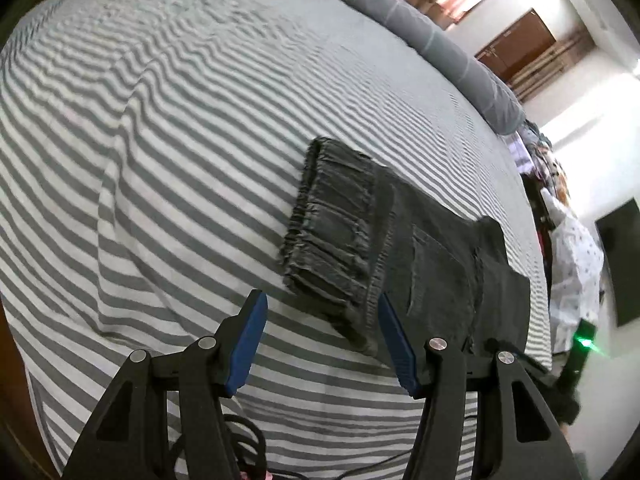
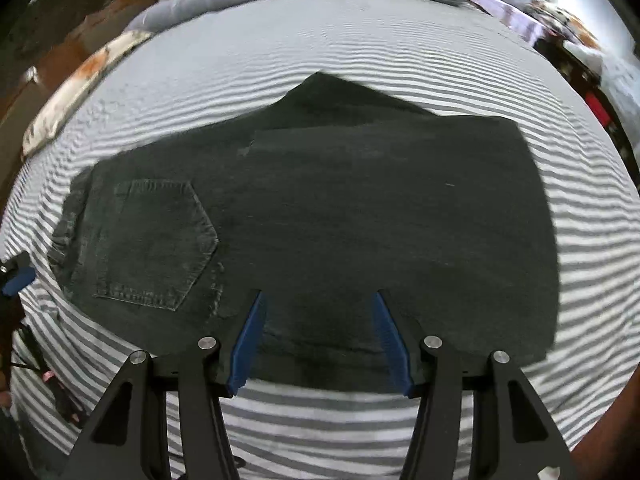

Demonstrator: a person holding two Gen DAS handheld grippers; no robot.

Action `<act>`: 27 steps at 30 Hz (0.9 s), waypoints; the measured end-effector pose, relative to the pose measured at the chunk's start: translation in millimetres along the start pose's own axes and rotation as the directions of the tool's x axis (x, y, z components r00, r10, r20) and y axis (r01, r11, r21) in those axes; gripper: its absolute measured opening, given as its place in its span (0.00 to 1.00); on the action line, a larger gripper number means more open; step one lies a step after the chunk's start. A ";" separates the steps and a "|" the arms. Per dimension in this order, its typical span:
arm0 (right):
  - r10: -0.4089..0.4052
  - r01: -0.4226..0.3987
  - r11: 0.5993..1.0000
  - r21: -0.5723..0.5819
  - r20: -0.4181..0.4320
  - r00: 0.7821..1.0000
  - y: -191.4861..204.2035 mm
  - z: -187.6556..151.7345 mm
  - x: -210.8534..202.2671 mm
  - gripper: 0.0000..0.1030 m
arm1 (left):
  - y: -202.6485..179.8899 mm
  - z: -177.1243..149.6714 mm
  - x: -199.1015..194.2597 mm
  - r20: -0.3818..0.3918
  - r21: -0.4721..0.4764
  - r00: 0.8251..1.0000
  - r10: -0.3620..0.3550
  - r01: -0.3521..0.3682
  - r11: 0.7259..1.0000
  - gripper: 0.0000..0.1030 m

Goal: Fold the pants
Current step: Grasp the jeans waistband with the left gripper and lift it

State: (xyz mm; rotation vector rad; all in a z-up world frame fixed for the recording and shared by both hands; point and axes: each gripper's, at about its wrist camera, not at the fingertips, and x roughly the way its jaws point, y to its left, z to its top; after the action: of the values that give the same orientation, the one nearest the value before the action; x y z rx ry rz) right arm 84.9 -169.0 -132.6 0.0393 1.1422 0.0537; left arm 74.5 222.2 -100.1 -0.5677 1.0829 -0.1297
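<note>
Dark grey denim pants (image 2: 320,216) lie flat on a grey-and-white striped bed sheet (image 2: 320,420), folded, with a back pocket (image 2: 156,240) showing at the left. In the left wrist view the pants (image 1: 400,248) show their gathered elastic waistband (image 1: 328,224). My left gripper (image 1: 322,308) is open and empty, just above the sheet at the waistband's near corner. My right gripper (image 2: 318,304) is open and empty, over the near edge of the pants. The left gripper's blue tip (image 2: 18,280) shows at the left edge of the right wrist view.
A grey bolster (image 1: 420,28) runs along the far edge of the bed (image 1: 140,140). A patterned pillow (image 2: 80,88) lies at the far left. Piled clothes (image 1: 572,248) sit beyond the bed's right side. Cables (image 2: 36,360) hang at the near edge.
</note>
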 end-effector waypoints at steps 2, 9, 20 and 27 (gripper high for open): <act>-0.012 0.011 1.000 -0.005 -0.045 0.999 7.9 4.8 15.0 0.51 | 6.9 0.3 3.2 -0.019 -0.032 1.000 -0.023 0.023 0.999 0.57; -0.017 0.018 1.000 0.022 -0.049 0.999 15.2 11.6 16.7 0.54 | 17.9 4.5 20.7 -0.086 -0.120 0.990 -0.111 0.101 0.988 0.57; 0.078 -0.080 0.992 0.099 0.029 0.997 22.3 -5.3 -23.7 0.55 | 26.4 12.7 54.1 -0.089 -0.168 0.988 -0.125 0.109 0.980 0.57; 0.080 -0.083 0.993 0.087 0.042 0.996 24.6 -10.4 -33.2 0.55 | 15.8 16.5 59.4 -0.036 -0.097 0.983 -0.181 0.177 0.979 0.58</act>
State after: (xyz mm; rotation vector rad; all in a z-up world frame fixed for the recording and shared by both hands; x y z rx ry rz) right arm 61.1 -146.5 -105.3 0.1652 1.1033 0.0747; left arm 114.3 219.9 -149.7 -0.7498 1.0846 -0.2510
